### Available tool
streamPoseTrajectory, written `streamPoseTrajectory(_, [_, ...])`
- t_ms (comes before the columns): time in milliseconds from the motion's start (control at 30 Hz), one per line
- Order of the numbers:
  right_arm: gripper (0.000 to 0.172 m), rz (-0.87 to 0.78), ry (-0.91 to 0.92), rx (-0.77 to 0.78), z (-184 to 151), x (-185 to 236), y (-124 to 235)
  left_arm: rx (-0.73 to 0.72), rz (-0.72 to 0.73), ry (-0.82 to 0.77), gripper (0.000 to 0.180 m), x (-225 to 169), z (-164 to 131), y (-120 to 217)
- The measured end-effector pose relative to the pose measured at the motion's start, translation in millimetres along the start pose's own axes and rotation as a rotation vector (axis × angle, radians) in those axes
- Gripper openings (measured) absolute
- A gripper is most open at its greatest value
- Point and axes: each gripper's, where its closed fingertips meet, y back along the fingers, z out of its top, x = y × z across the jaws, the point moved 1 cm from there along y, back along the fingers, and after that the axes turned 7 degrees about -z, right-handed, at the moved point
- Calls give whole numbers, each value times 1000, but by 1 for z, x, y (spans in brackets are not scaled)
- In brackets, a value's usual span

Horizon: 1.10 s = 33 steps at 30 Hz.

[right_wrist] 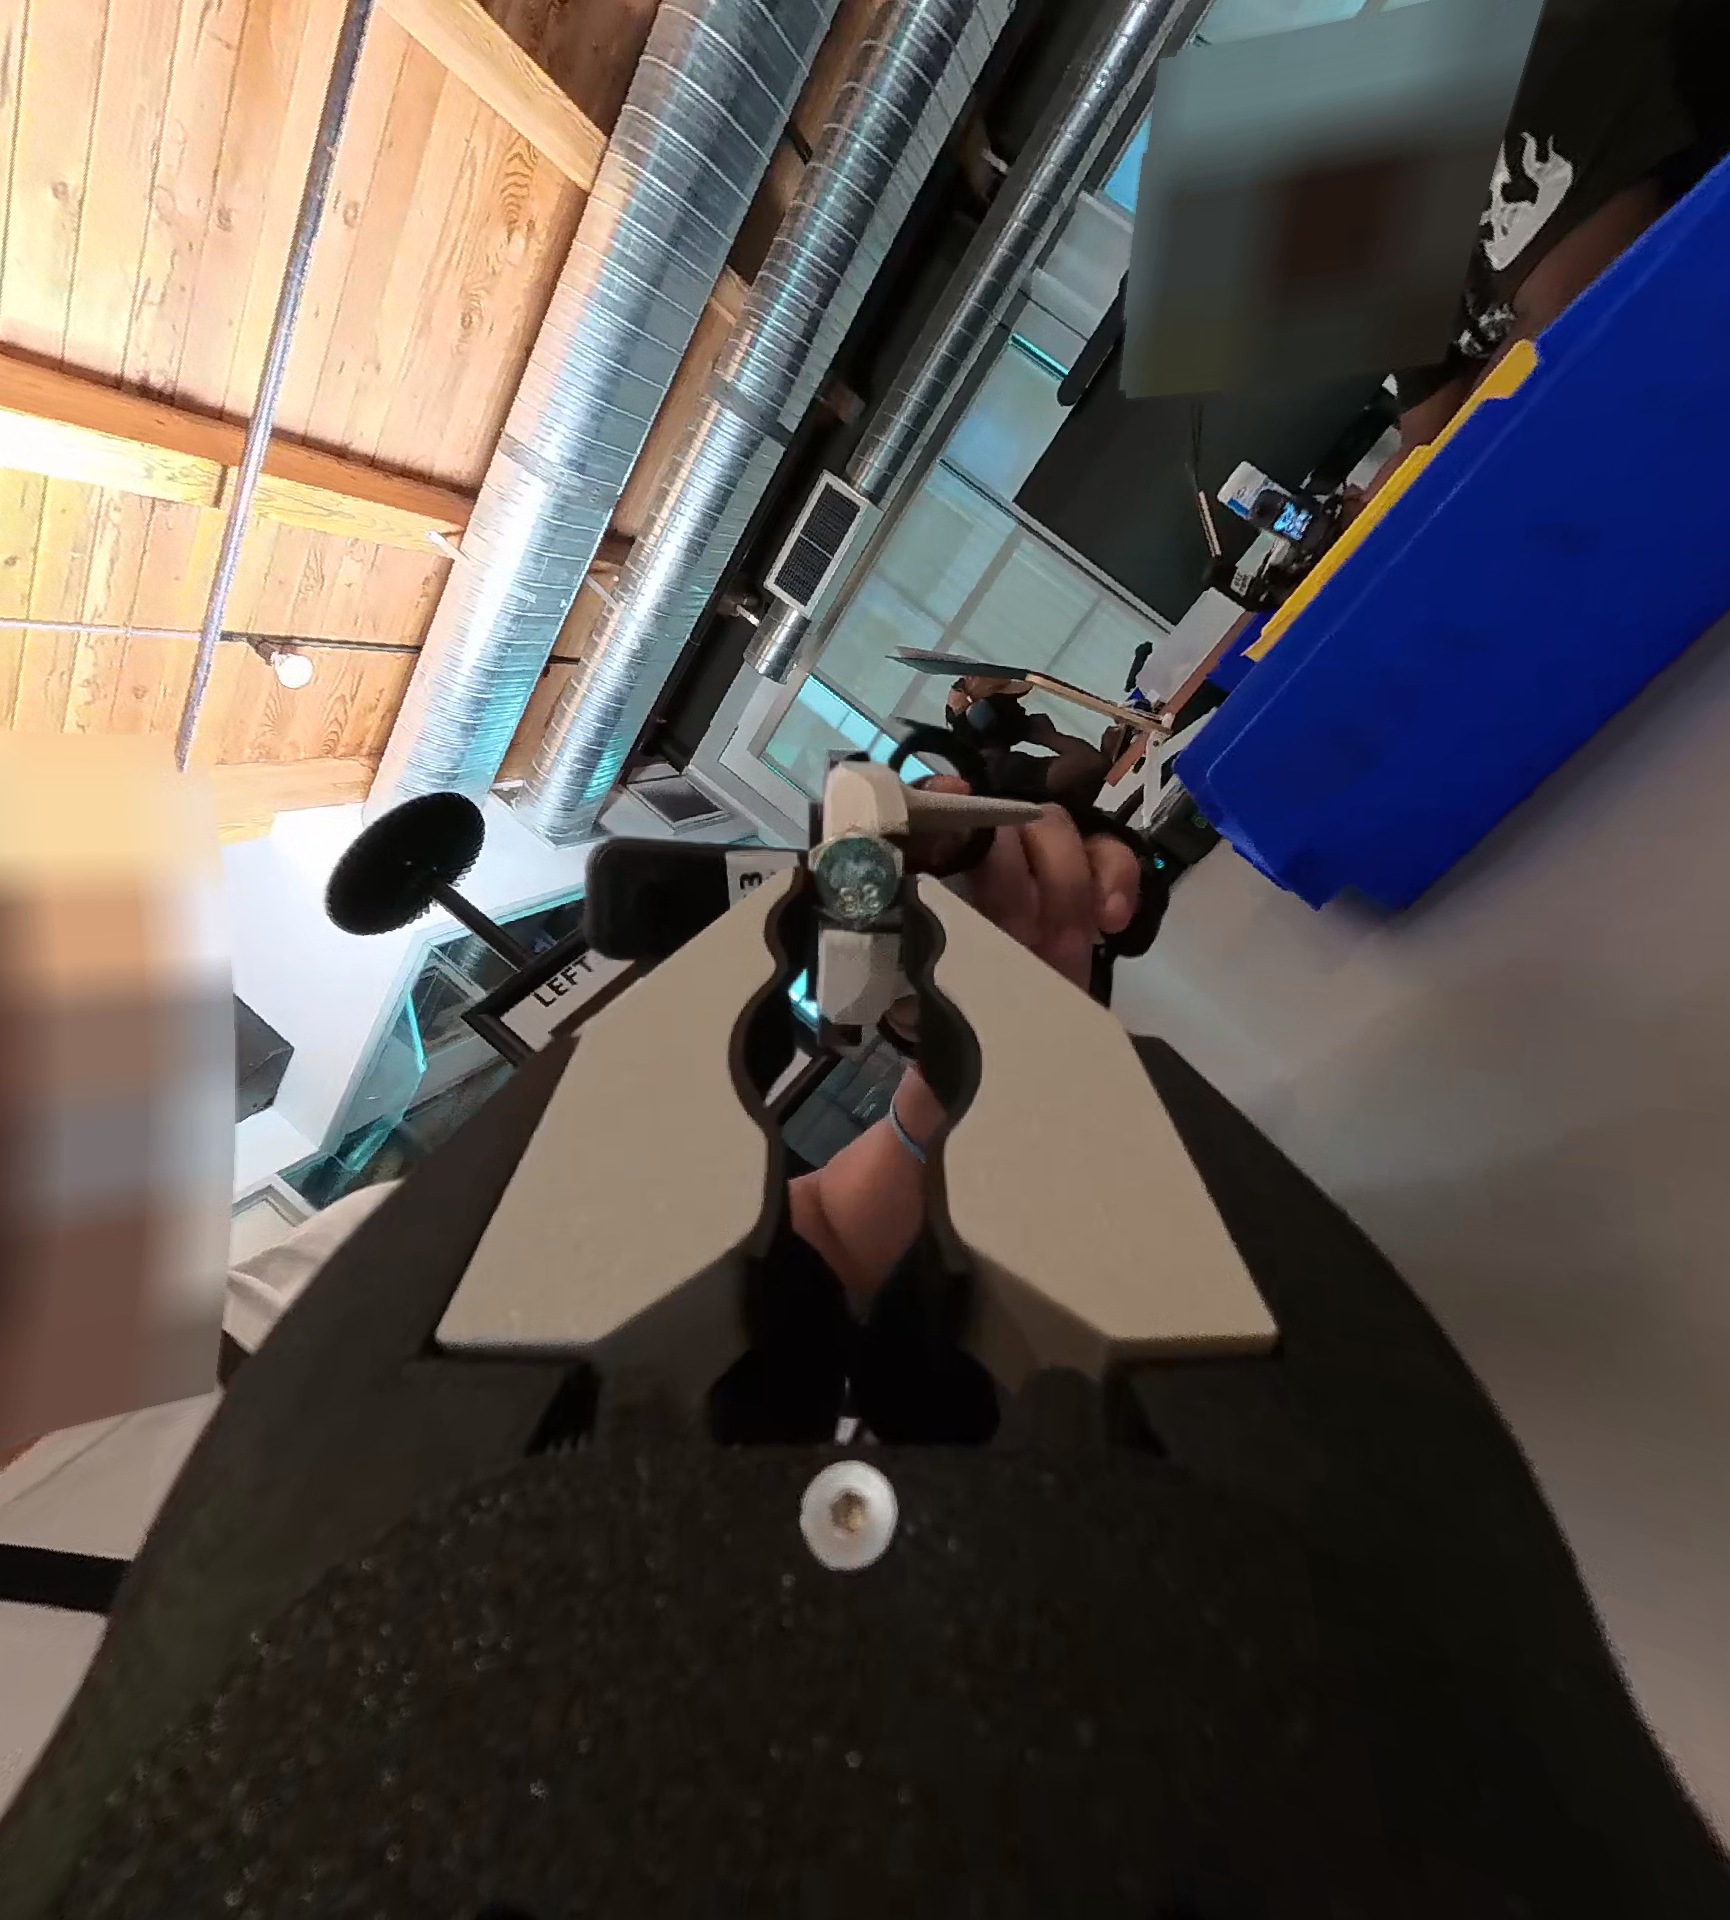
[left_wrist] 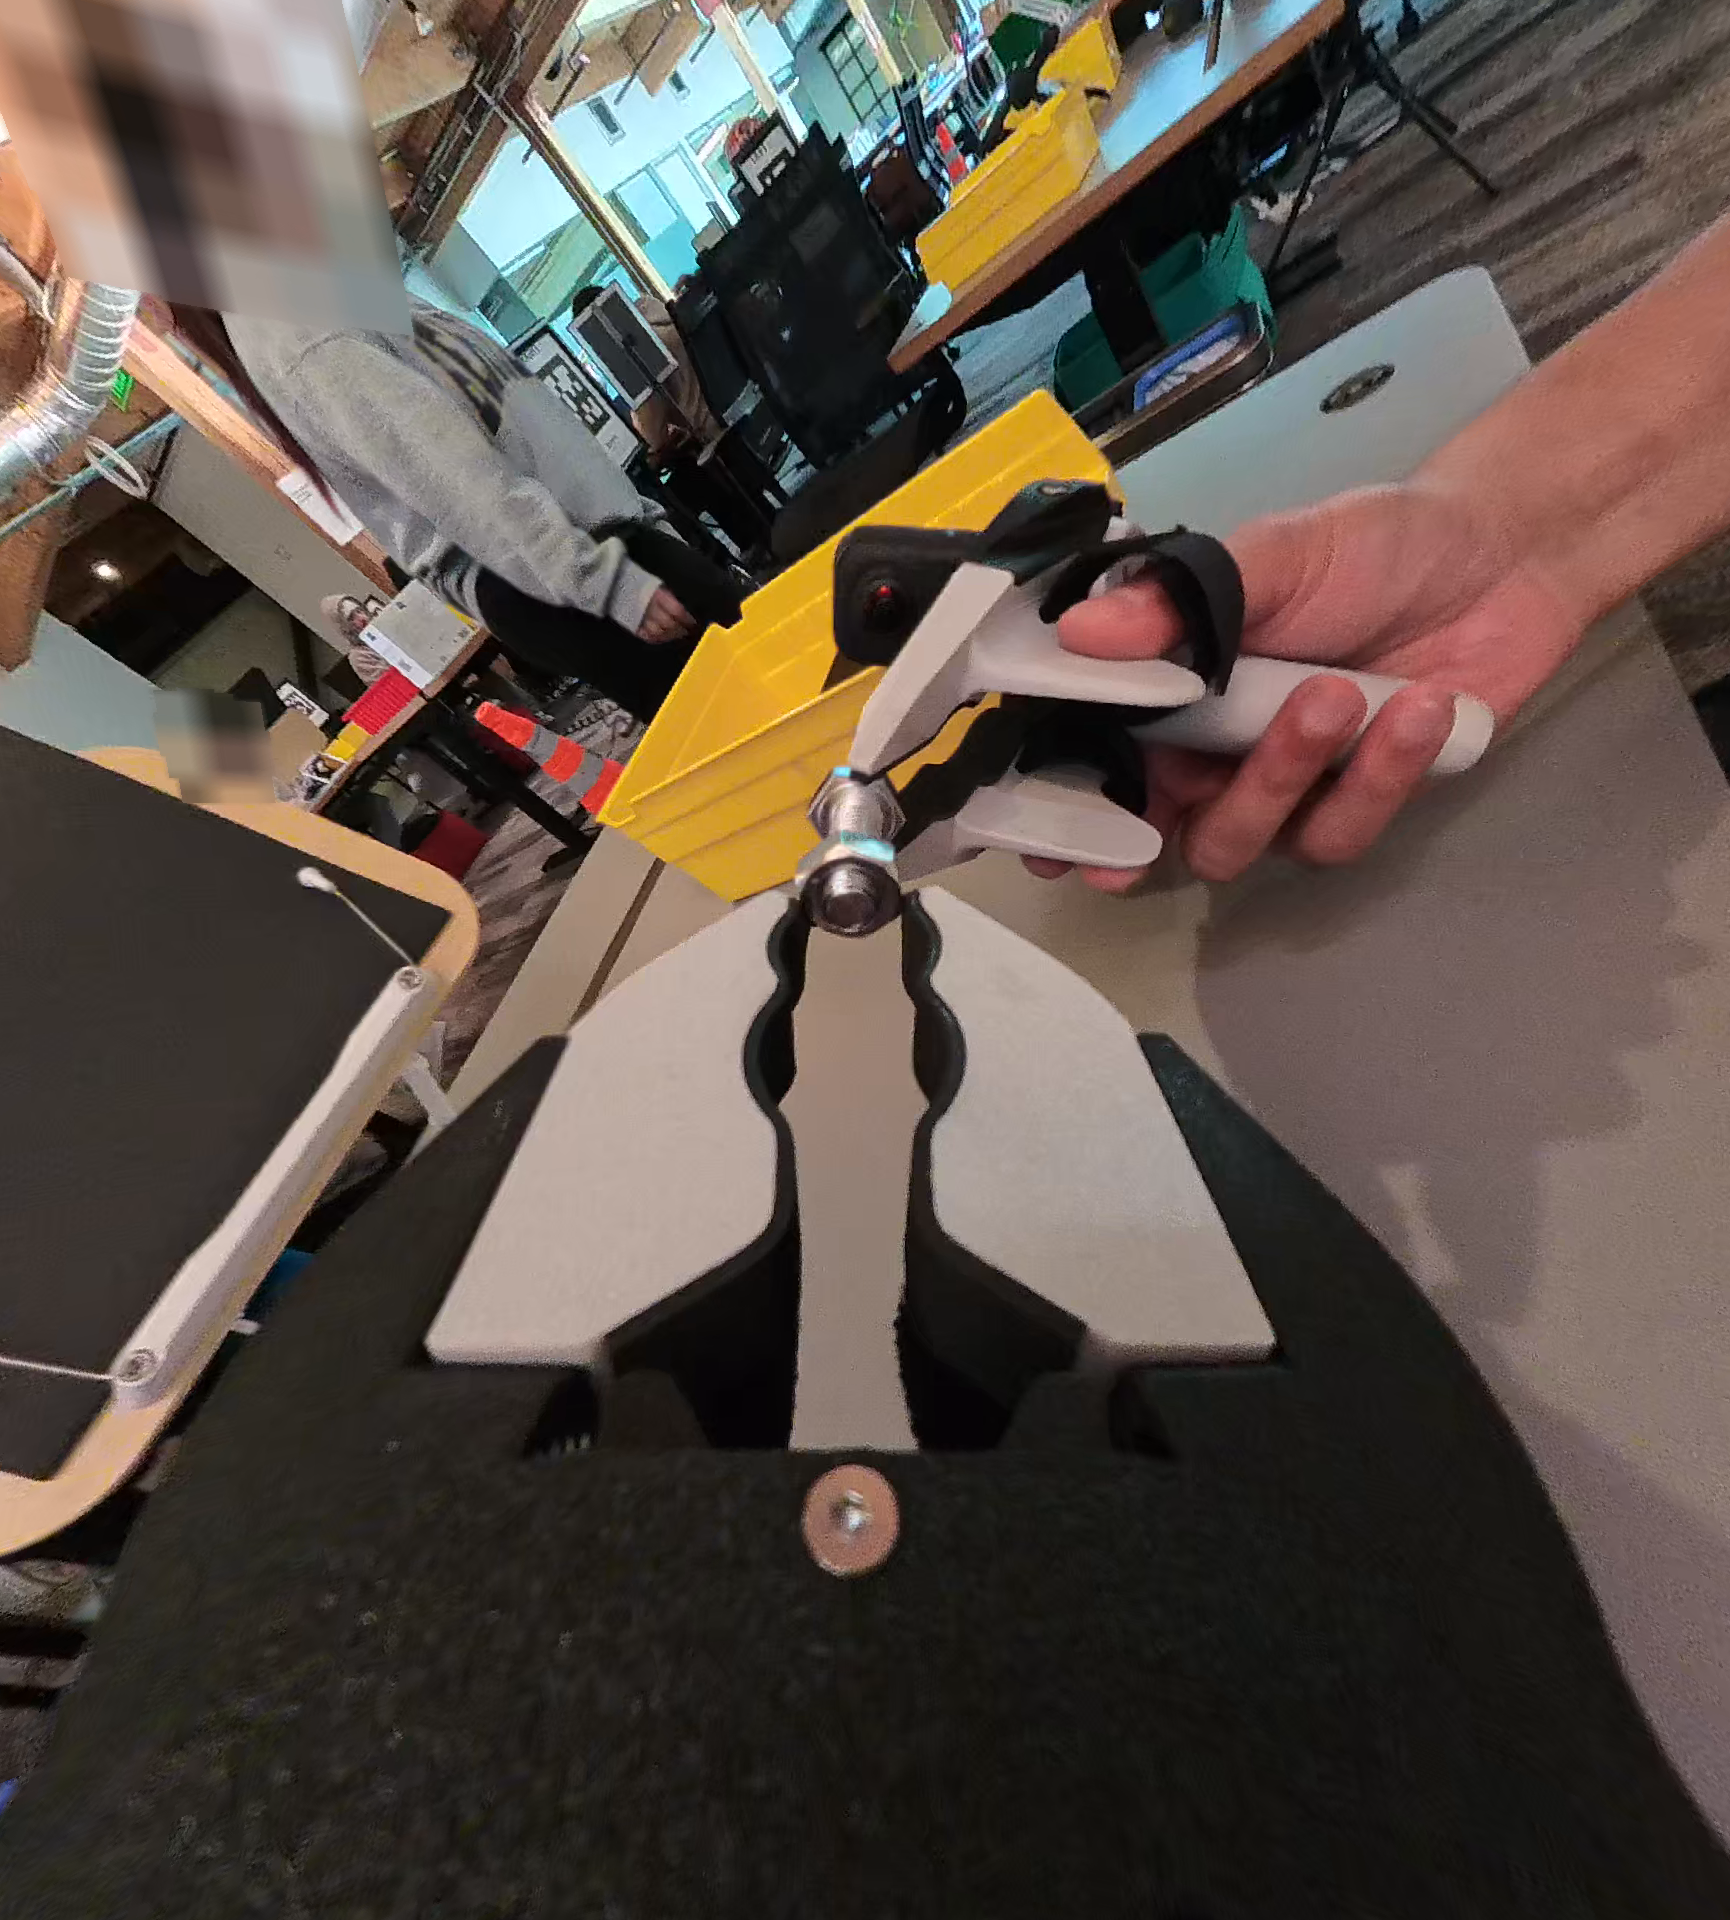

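A steel bolt point(left_wrist: 853, 844) with two nuts on its thread hangs in the air between my two grippers. In the left wrist view, my left gripper point(left_wrist: 850, 914) is shut on the near nut point(left_wrist: 845, 896), with a fingertip against each side. My right gripper point(left_wrist: 892, 808), held by a hand point(left_wrist: 1360, 665), comes in from the right and clamps the far end of the bolt. In the right wrist view, my right gripper point(right_wrist: 853, 902) is shut on the bolt's hex head point(right_wrist: 856, 878). The left gripper's fingers point(right_wrist: 856, 805) show just behind the head, above and below it.
A yellow bin point(left_wrist: 788, 707) stands on the grey table point(left_wrist: 1463, 1091) just beyond the bolt. A black board with a wooden rim point(left_wrist: 113, 1091) is at the left. A blue bin point(right_wrist: 1567, 582) is at the right. A person in a grey hoodie point(left_wrist: 445, 478) stands behind. My left and right fingertips are right by each other.
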Motion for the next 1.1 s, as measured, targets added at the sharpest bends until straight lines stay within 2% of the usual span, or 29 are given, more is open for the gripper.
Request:
streamPoseTrajectory(133, [16,-11,93,-13,1,4,0,-69,-34,198,17,3,5,1])
streamPoseTrajectory(267, [16,-49,264,-1,-1,7,0,-198,-141,625,16,6,10,2])
streamPoseTrajectory(367, [17,-150,567,48,-12,4,-4,-311,-290,1032,16,8,13,4])
streamPoseTrajectory(433, [17,-209,760,23,-13,4,-5,-374,-410,1264,16,6,15,6])
streamPoseTrajectory(467, [17,-234,825,14,-13,3,-5,-400,-450,1349,16,5,14,6])
streamPoseTrajectory(533, [17,-260,838,14,-12,3,-4,-444,-486,1406,23,5,13,5])
streamPoseTrajectory(667, [17,-223,682,5,-7,7,-2,-442,-482,1304,39,7,6,4])
streamPoseTrajectory(733, [17,-208,599,24,-7,8,-1,-421,-437,1190,46,14,1,7])
streamPoseTrajectory(833, [17,-190,406,94,-10,4,0,-357,-332,872,52,20,-7,12])
streamPoseTrajectory(967, [16,-137,151,170,-15,-4,1,-269,-276,261,51,0,-6,8])
streamPoseTrajectory(1000, [16,-121,101,178,-15,-5,1,-240,-265,137,45,-5,-7,6])
streamPoseTrajectory(1033, [16,-100,56,190,-15,-5,2,-218,-252,45,39,-9,-6,5])
streamPoseTrajectory(1100, [16,-71,-14,207,-16,-6,4,-206,-241,-13,40,-11,-6,3])
